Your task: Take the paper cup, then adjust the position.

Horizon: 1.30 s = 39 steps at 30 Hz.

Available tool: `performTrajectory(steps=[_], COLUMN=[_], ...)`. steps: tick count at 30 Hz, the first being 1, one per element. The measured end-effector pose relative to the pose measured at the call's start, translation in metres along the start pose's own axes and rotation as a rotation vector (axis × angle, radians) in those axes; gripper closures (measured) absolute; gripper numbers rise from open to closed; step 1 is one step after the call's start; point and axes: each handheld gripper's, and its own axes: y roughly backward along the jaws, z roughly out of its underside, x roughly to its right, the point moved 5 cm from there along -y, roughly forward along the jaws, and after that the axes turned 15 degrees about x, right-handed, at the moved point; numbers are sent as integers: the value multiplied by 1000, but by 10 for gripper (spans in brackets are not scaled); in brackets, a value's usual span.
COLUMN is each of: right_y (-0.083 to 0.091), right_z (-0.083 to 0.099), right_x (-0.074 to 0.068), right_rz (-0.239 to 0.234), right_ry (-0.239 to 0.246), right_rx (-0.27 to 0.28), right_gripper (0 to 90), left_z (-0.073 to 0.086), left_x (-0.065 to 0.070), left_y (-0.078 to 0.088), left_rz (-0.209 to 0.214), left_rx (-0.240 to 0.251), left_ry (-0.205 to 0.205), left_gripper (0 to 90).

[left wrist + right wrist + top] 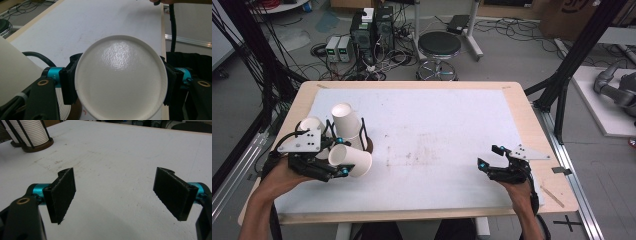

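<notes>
high view looks down on a wooden tabletop (532,125) covered by a white mat, with a person's forearms coming in from the near edge. at the left, the left claw (343,171) is clenched on a white paper cup (350,161), lying sideways in its grip with the flat base pointing toward the middle of the table. just behind it stands a dark wire cup holder (364,137) with a round brown base, and another white cup (346,120) sits tilted at its top; a further white cup top (310,123) shows just to the left. left gripper view looks straight at the round, slightly glossy base of the held cup (120,80), with a black pad pressed against each side of the wall near that base. at the right side of the table, well apart from the cups, the right claw (490,157) rests low and released; right gripper view shows its two black pads standing wide with bare white mat between them, and a ribbed stack of cups in the holder (32,132) far off. the cup looks very light, thin-walled and easy to crush, so a gentle squeeze low on the wall near the stiffer base, or at the rolled rim, would likely hold it best without denting.
</notes>
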Motion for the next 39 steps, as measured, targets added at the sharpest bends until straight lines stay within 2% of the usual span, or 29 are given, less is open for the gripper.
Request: performTrajectory(steps=[12, 21, 30, 35, 39], right_y=[-1, -1, 1, 1, 1], right_z=[0, -1, -3, -6, -9], right_x=[1, 1, 4, 4, 2], right_rz=[-3, -9, -12, -26, -53], right_ry=[3, 4, 7, 6, 7], right_rx=[-1, -2, 7, 6, 1], right_gripper=[186, 186, 185, 185, 185], left_z=[1, -1, -3, -7, -7], left_x=[-1, -1, -2, -2, -3], left_y=[-2, 0, -1, -3, -5], left_rz=[4, -3, 3, 4, 14], left_rx=[-1, 20, 13, 24, 14], left_ry=[2, 12, 2, 4, -5], left_gripper=[314, 314, 314, 314, 314])
